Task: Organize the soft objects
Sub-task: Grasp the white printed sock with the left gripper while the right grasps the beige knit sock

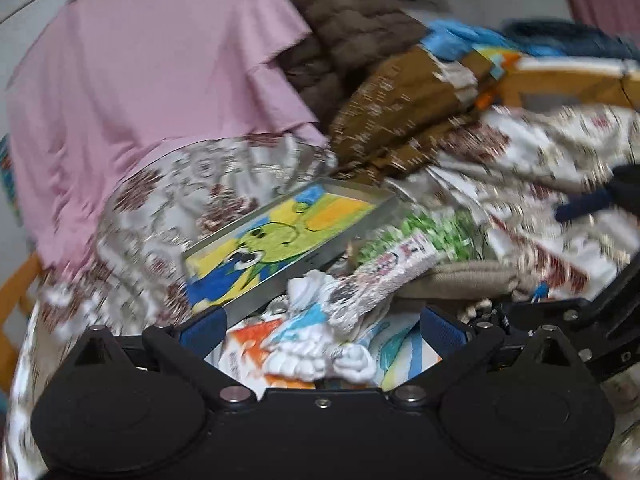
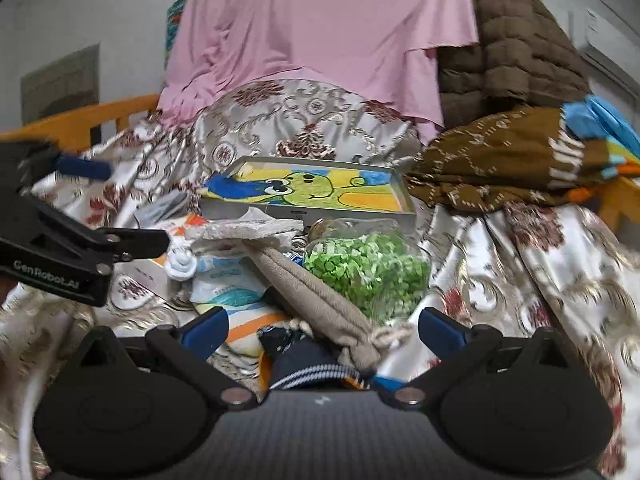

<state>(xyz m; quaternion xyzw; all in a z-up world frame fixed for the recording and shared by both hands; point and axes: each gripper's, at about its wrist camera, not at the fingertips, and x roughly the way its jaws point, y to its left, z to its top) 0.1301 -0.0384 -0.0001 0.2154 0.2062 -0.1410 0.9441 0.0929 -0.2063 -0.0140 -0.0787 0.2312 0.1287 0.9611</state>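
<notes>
My left gripper [image 1: 322, 328] is open above a white soft toy [image 1: 320, 354] lying on colourful printed packs; the view is blurred. A crumpled printed wrapper [image 1: 384, 280] lies just beyond it. My right gripper [image 2: 322, 328] is also open, low over a long beige plush piece [image 2: 316, 300] that runs between its fingers without being held. A dark navy item with a striped cuff [image 2: 308, 364] sits under it. The white soft toy [image 2: 182, 264] shows to the left in the right wrist view.
A framed frog drawing [image 2: 312, 192] and a clear jar of green bits [image 2: 368, 272] lie on the floral satin bedspread [image 2: 540, 280]. Behind are a pink sheet [image 2: 320, 20], a brown quilted jacket [image 2: 508, 48] and a brown patterned cloth [image 2: 492, 160]. An orange wooden rail [image 2: 80, 124] stands at the left.
</notes>
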